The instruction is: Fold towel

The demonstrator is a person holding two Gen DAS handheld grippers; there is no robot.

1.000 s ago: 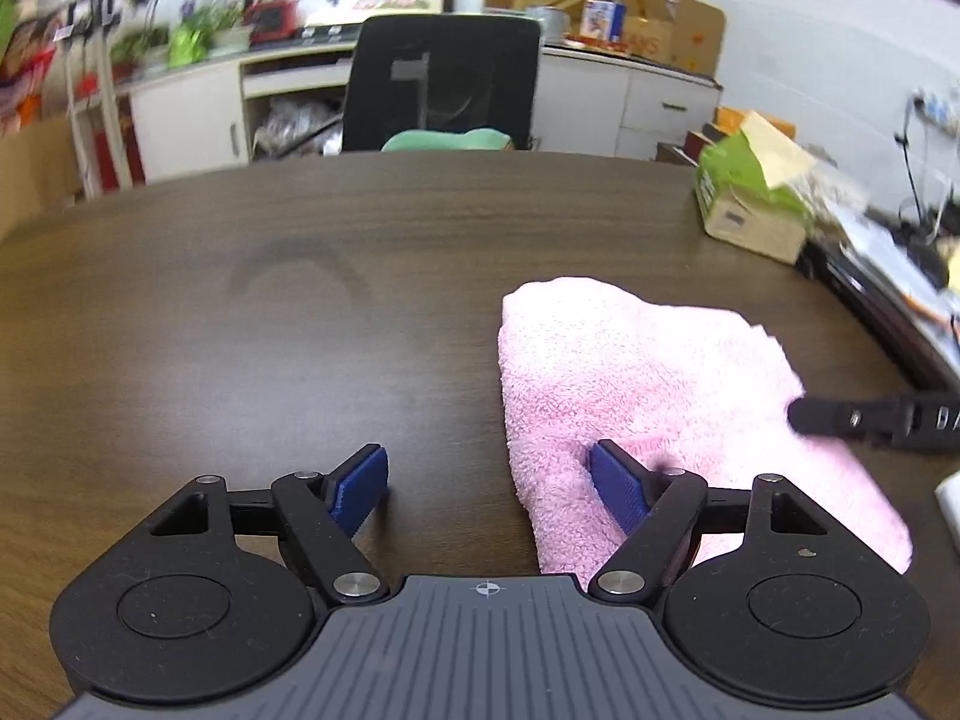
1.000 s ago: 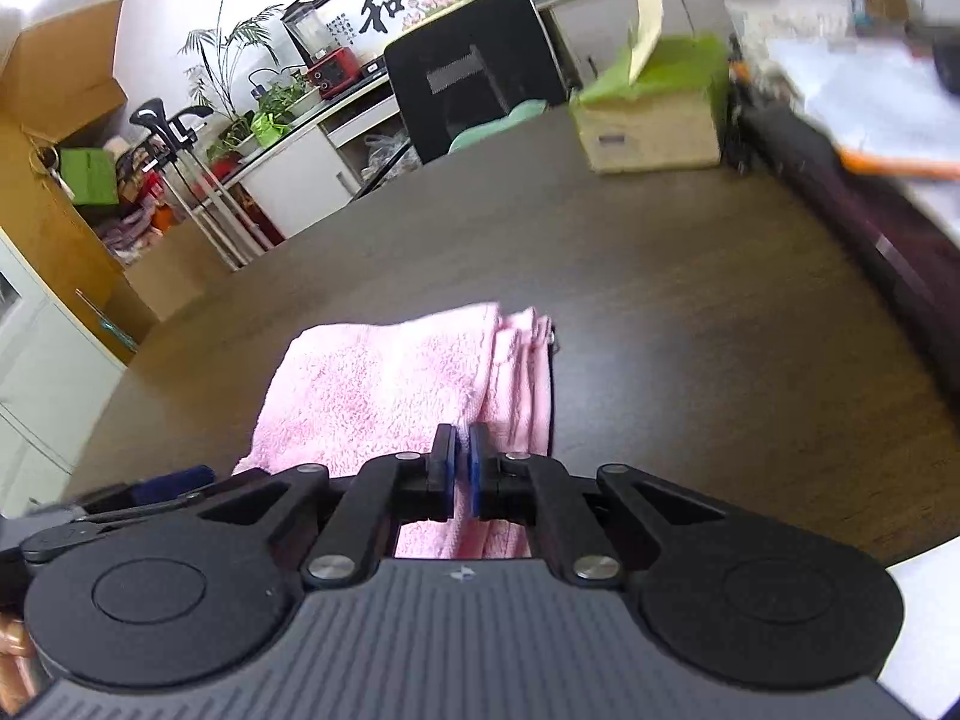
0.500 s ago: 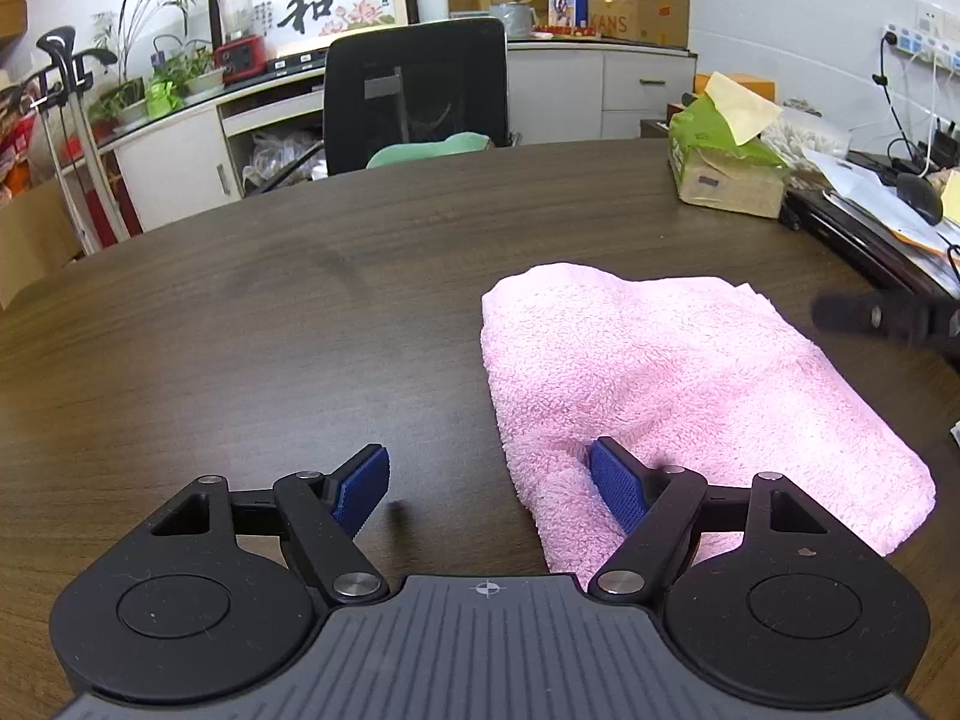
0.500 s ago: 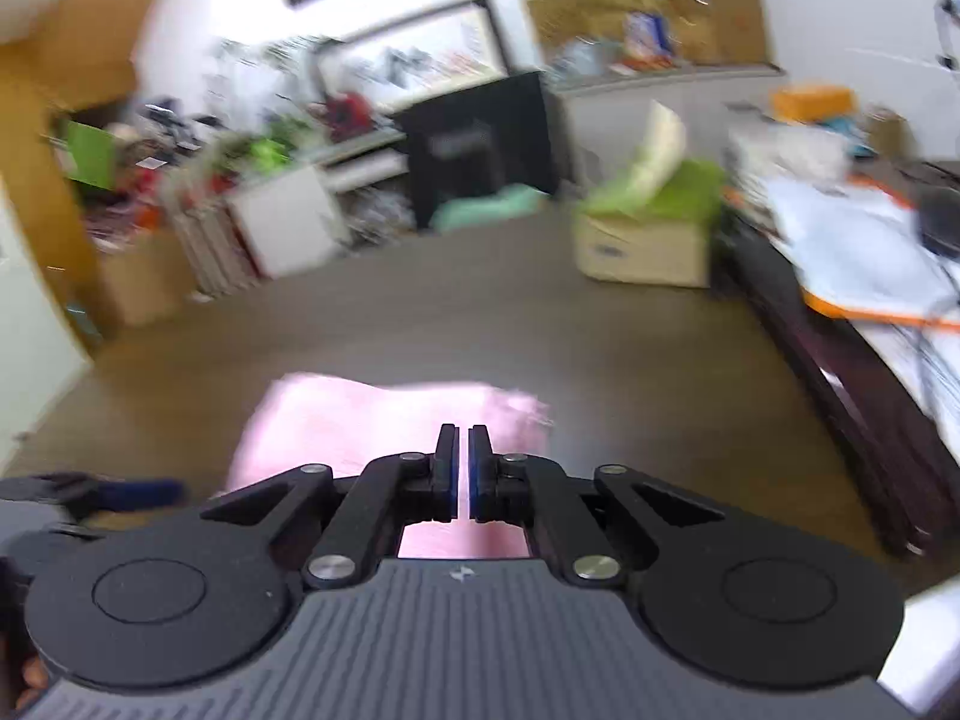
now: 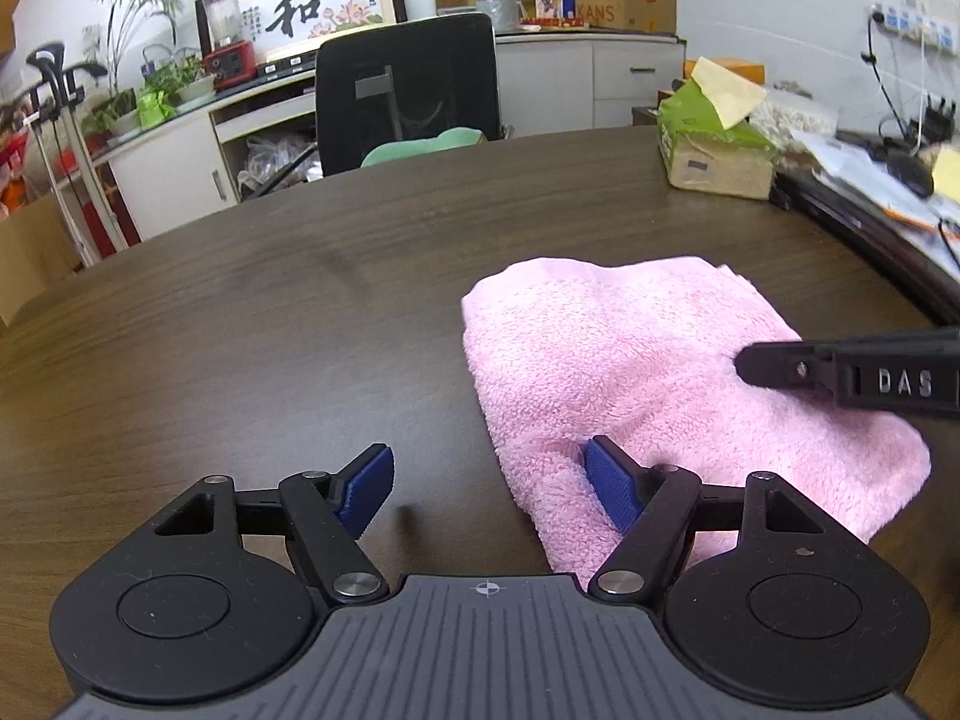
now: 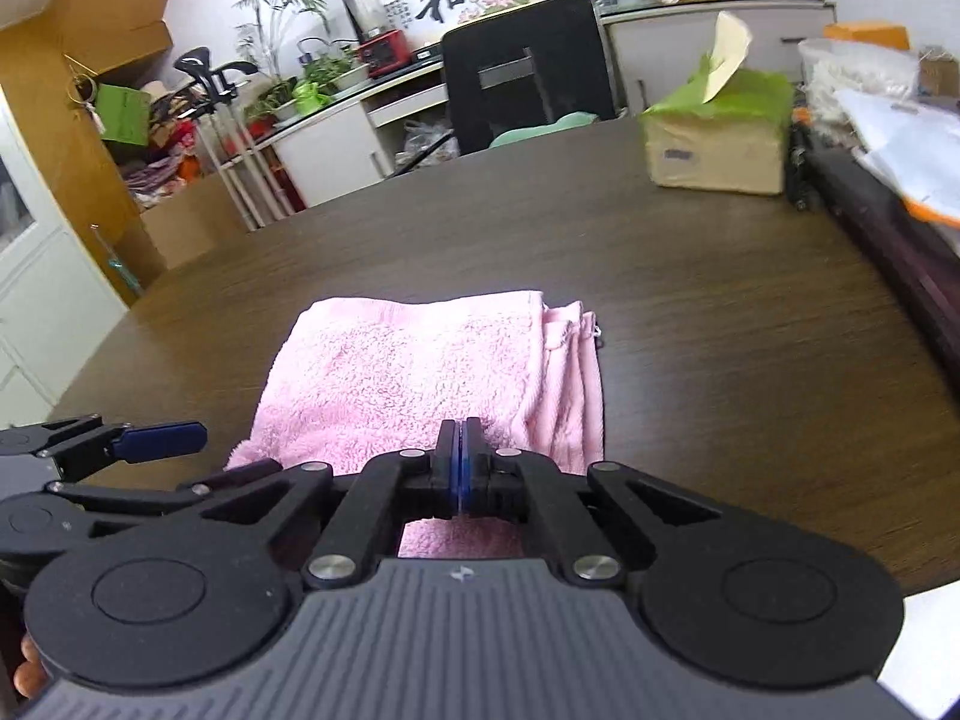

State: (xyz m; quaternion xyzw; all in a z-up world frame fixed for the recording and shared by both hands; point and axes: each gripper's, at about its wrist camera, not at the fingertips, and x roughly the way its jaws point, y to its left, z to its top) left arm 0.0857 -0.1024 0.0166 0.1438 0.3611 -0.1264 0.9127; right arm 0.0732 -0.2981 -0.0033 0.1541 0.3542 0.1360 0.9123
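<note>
A pink towel (image 5: 630, 372) lies folded on the dark wooden table (image 5: 240, 330), its layered edges at the right in the right wrist view (image 6: 420, 372). My left gripper (image 5: 489, 468) is open at the towel's near left corner: one blue pad over the towel, the other over bare wood. It also shows at the left edge of the right wrist view (image 6: 156, 438). My right gripper (image 6: 460, 438) is shut with nothing between its pads, hovering over the towel's near edge. In the left wrist view its black tip (image 5: 780, 363) reaches in from the right over the towel.
A green-topped tissue box (image 5: 714, 150) stands on the table's far right. Beyond the far edge is a black office chair (image 5: 408, 90). A cluttered side desk (image 5: 870, 192) with papers and cables borders the table on the right. Bare wood stretches left of the towel.
The right gripper drew back to the right, then came in again over the towel's right side, still shut. The left gripper rolled slightly and stayed open at the same corner. The towel has not moved.
</note>
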